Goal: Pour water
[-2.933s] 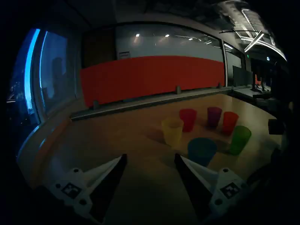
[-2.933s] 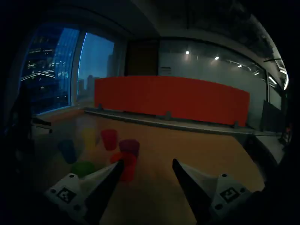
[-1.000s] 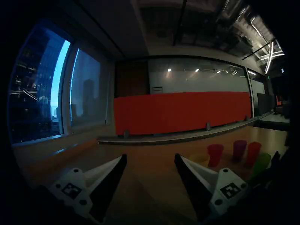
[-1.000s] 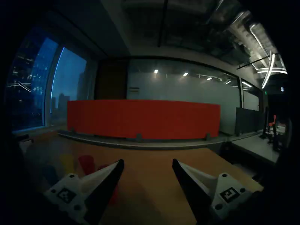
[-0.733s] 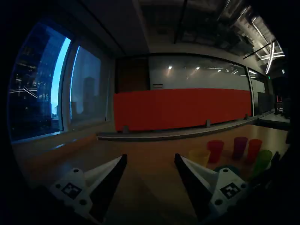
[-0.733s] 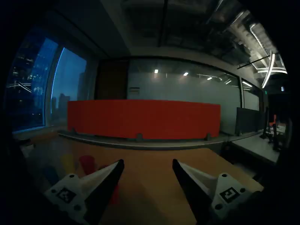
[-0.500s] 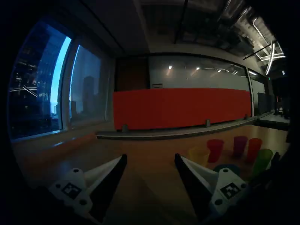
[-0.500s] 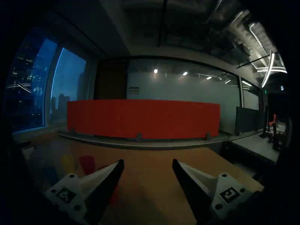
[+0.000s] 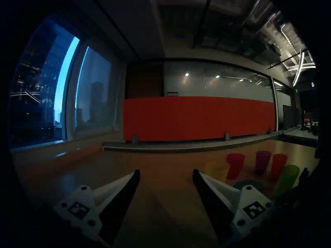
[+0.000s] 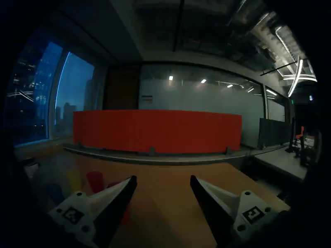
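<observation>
Cups [image 9: 235, 163] cluster on the table [image 9: 165, 159] just past the right finger of my left gripper [image 9: 165, 171], which I see spread wide, holding nothing. My right gripper [image 10: 163, 177] gapes just as wide and empty, cups dim off its left finger. A red partition [image 9: 198, 118] lines the far edge.
</observation>
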The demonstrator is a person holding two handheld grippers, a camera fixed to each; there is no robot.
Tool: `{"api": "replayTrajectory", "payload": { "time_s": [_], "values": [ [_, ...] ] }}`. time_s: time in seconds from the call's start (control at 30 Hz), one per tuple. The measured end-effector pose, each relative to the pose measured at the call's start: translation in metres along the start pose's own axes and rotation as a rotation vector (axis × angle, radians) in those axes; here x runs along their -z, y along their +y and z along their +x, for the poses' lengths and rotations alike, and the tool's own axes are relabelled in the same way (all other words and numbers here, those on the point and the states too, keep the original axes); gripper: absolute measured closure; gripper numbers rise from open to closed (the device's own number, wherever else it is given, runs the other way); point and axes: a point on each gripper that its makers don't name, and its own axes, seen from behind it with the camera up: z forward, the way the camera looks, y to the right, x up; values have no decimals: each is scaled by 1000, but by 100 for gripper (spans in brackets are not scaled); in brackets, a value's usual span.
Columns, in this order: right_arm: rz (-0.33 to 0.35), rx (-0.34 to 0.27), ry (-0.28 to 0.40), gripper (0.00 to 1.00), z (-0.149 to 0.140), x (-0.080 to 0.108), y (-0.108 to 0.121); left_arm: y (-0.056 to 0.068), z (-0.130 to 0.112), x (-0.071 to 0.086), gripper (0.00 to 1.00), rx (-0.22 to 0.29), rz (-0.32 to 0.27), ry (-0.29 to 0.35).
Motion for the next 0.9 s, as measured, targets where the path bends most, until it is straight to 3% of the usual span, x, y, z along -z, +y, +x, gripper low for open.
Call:
{"api": "replayTrajectory", "payload": {
  "time_s": [0.9],
  "values": [
    [2, -3, 7, 0, 1, 7, 2, 2, -1, 0, 6, 12, -15, -2]
  ]
}}
